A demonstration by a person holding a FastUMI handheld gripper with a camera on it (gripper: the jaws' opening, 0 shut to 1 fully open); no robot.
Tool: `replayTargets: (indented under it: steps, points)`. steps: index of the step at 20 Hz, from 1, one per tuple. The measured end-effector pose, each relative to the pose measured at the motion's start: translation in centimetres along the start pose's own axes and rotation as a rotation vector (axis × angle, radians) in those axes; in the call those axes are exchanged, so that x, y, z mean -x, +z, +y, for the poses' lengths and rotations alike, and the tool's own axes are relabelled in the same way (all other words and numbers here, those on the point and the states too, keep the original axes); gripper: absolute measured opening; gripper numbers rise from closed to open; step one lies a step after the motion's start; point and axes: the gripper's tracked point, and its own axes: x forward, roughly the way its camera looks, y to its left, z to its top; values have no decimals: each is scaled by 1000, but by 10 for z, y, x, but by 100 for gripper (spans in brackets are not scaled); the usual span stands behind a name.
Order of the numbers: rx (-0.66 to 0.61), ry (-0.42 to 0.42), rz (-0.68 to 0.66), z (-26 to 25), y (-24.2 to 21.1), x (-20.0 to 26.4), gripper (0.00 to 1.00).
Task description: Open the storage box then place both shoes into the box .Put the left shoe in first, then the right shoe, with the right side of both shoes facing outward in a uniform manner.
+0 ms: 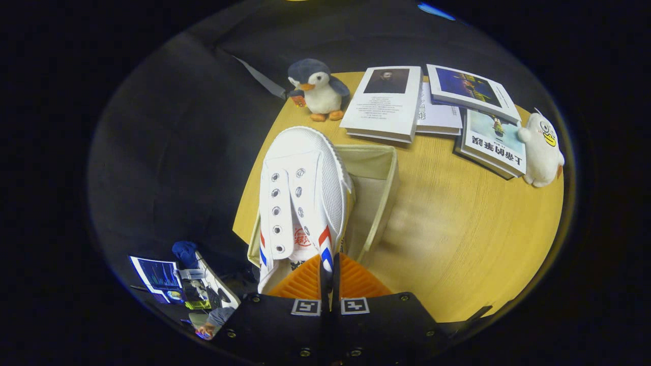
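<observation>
A white canvas shoe (300, 198) with red and blue stripes hangs in front of me, toe pointing away. My gripper (328, 277) is shut on the shoe's side wall near the heel opening, both fingers pressed against the thin fabric. Below and beside the shoe stands the cream fabric storage box (379, 178), open at the top; the shoe overlaps its left half. The box rests on the round wooden table (457, 234) near its left edge. I cannot tell whether the shoe touches the box.
A plush penguin (318, 91) stands at the table's far edge. Several books (437, 112) lie beyond the box to the right, with a white plush duck (544, 150) beside them. A person at a desk with a screen (163, 277) is below left.
</observation>
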Motion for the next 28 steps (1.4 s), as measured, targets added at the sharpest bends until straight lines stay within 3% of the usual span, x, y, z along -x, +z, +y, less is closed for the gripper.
replayTargets:
  steps: [7,10,12,13,14,15,16,21,28]
  points:
    - [32,-85,59,-8,-1,-32,0]
    - [27,-71,60,-5,-2,-35,1]
    - [32,3,35,10,4,-40,20]
    - [37,15,22,12,7,-28,43]
    - [45,6,7,10,9,-25,58]
    - [62,-10,-13,6,13,-21,89]
    - [77,-17,-33,4,14,-18,94]
    - [84,-5,-186,0,18,22,94]
    - [184,-179,-620,-36,47,122,94]
